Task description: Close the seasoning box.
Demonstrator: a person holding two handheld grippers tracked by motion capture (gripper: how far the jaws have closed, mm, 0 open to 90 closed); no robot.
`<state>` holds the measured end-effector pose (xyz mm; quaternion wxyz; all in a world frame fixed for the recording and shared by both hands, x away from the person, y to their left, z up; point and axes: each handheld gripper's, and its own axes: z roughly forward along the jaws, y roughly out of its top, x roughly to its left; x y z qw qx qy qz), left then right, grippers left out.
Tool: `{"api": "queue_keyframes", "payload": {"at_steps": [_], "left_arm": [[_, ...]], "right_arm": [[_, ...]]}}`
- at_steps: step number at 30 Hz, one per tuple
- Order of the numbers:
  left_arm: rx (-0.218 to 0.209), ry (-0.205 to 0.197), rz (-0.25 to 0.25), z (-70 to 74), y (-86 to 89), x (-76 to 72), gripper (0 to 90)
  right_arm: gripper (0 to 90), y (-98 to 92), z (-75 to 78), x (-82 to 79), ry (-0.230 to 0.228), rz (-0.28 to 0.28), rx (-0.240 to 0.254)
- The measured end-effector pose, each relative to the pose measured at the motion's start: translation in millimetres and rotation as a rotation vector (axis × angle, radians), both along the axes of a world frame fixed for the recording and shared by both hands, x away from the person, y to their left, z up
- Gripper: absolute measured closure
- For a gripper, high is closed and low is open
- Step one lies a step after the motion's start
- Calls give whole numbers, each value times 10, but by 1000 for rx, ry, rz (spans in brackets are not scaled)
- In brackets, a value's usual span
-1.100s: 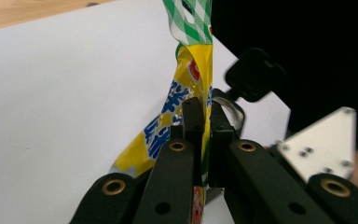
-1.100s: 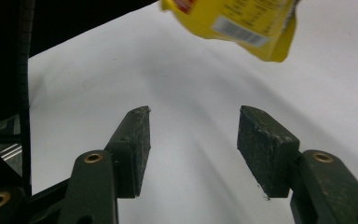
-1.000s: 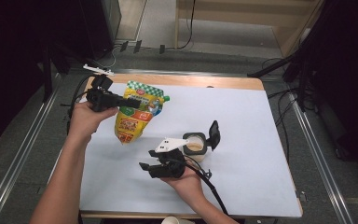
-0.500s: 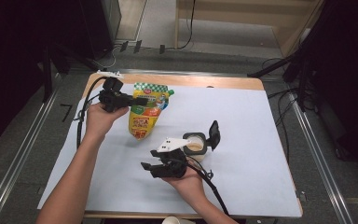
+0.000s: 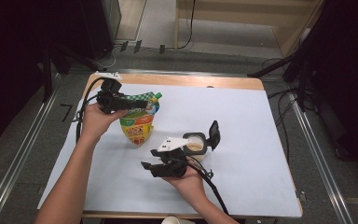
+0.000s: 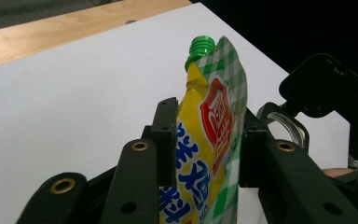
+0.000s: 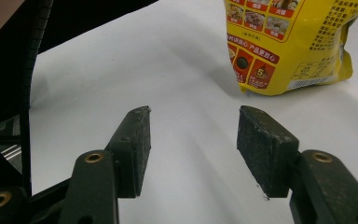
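Standing upright on the white table sheet [image 5: 261,121], the yellow plastic spouted pouch [image 5: 139,122] was flanked by the left gripper [image 5: 142,103], whose jaws had just been opening. Its pads [image 6: 167,140] stood beside the pouch; contact could not be told. The right gripper [image 7: 191,149] was seen open, empty.

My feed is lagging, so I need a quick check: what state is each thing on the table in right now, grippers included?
Yellow spout pouch with green-checked top: upright on the white sheet, green cap on.
Left gripper: jaws have just been opening; pouch top between the pads, grip loosened.
Clear jar: upright, its black flip lid swung open.
Right gripper: open, nothing between the pads, low over the sheet.
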<state>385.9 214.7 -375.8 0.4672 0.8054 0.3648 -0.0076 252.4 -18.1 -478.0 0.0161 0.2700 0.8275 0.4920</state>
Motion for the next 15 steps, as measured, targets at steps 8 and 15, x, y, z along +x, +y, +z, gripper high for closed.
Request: {"api": "queue_keyframes", "payload": {"at_steps": [8,15], "left_arm": [[-47,-36,21,107,61,-66,624],[-42,-35,38,229,125,-109,616]], "right_arm": [[462,-16,14,14,2,0,1],[463,-44,53,32,8,2,2]]}}
